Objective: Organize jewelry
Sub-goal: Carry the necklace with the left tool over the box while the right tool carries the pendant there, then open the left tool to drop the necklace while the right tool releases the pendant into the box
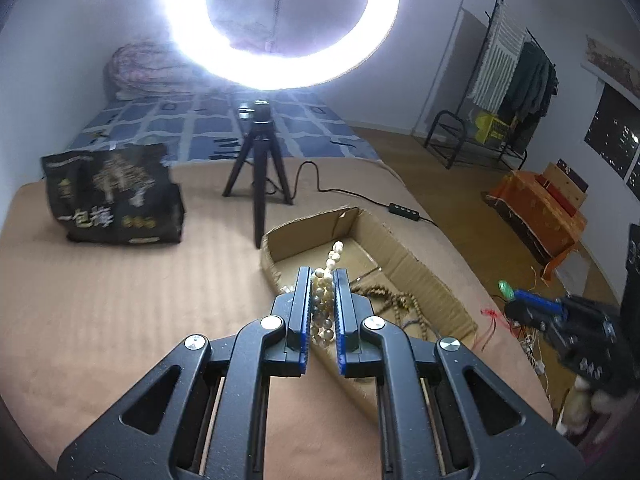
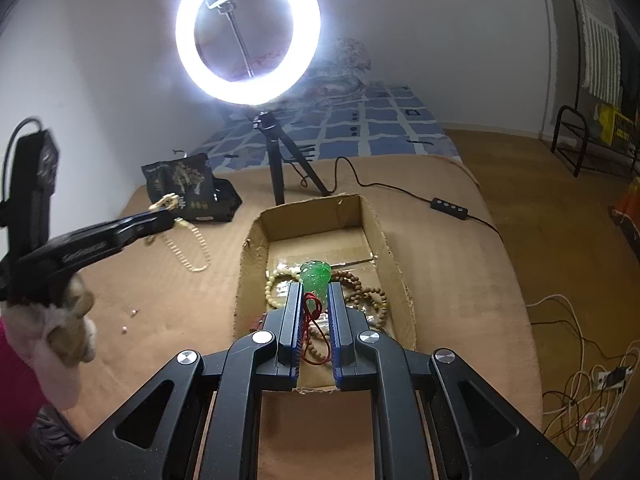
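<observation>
My left gripper (image 1: pixel 323 276) is shut on a cream bead necklace (image 1: pixel 323 300), held above the tan blanket just left of the open cardboard box (image 1: pixel 424 272). From the right wrist view the left gripper (image 2: pixel 166 210) shows with the bead strand (image 2: pixel 192 252) hanging down to the blanket. My right gripper (image 2: pixel 315 286) is shut on a green jade pendant (image 2: pixel 315 276) with a red cord (image 2: pixel 310 320), held over the box (image 2: pixel 252 252). Brown wooden beads (image 2: pixel 366 292) and a cream bead bracelet (image 2: pixel 274 284) lie inside the box. The right gripper (image 1: pixel 516 300) also shows at the right of the left wrist view.
A ring light on a black tripod (image 2: pixel 280 160) stands behind the box, its cable and switch (image 2: pixel 450 206) trailing right. A black printed bag (image 1: pixel 114 198) sits at the back left. Small bits (image 2: pixel 130 320) lie on the blanket. Cables lie on the floor (image 2: pixel 592 380) at right.
</observation>
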### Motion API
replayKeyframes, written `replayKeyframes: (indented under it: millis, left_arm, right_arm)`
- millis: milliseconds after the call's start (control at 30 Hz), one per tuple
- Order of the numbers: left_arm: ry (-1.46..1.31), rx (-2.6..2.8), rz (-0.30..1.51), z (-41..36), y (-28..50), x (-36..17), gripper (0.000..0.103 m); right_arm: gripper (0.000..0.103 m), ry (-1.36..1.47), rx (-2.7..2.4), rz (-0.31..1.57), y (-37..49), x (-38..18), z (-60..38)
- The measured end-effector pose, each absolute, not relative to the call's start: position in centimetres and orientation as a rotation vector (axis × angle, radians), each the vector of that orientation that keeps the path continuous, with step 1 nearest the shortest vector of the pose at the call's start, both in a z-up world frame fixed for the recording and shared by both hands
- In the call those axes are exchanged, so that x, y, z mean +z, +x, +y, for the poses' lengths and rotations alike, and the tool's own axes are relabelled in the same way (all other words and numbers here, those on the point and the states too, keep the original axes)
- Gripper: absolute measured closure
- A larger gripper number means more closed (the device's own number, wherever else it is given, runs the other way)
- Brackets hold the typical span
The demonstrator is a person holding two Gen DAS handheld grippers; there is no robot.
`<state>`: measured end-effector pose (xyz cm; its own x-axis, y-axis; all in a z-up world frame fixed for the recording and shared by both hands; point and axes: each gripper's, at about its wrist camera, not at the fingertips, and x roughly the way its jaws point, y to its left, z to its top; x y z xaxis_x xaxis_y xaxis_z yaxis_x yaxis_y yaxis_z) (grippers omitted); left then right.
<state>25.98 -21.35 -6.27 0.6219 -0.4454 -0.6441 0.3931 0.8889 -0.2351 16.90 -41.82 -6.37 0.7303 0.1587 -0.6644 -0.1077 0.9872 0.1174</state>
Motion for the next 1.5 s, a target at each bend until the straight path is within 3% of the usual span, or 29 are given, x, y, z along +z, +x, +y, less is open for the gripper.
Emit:
replayKeyframes:
  millis: [433,1000,1067,1100,1133,1300,1500]
  left_arm:
    - [-0.008,-0.507,0.839,-26.9,31.2,-9.5,0.095]
    - [0.019,-0.494,0.886,-28.6,33.1,-10.9,0.093]
    - [0.017,-0.491,0.892,-28.5,33.2,-10.8,0.072]
    - [0.012,-0.493,0.888,-28.4,33.2,-10.6,0.057]
    - [0.010,-0.492,0.878,-28.2,33.1,-10.5,0.054]
    - [0.022,-0.486,0.870,-27.8,32.9,-10.0,0.054]
    - [0.026,-0.477,0.867,-26.8,32.5,-9.6,0.054]
  right_arm:
    - [0.093,0.069,0.149,0.800,18.7,-8.9,-42.2]
    - [0.091,0.059,0.148,0.819,19.3,-10.3,-42.1]
    - [0.074,0.049,0.138,0.815,19.3,-10.2,-42.0]
    - [0.060,0.052,0.140,0.809,19.2,-10.2,-42.0]
    - [0.051,0.056,0.142,0.805,19.1,-10.1,-41.9]
    - [0.033,0.028,0.092,0.806,19.1,-10.0,-41.4]
    - [0.032,0.014,0.096,0.807,19.0,-9.7,-40.8]
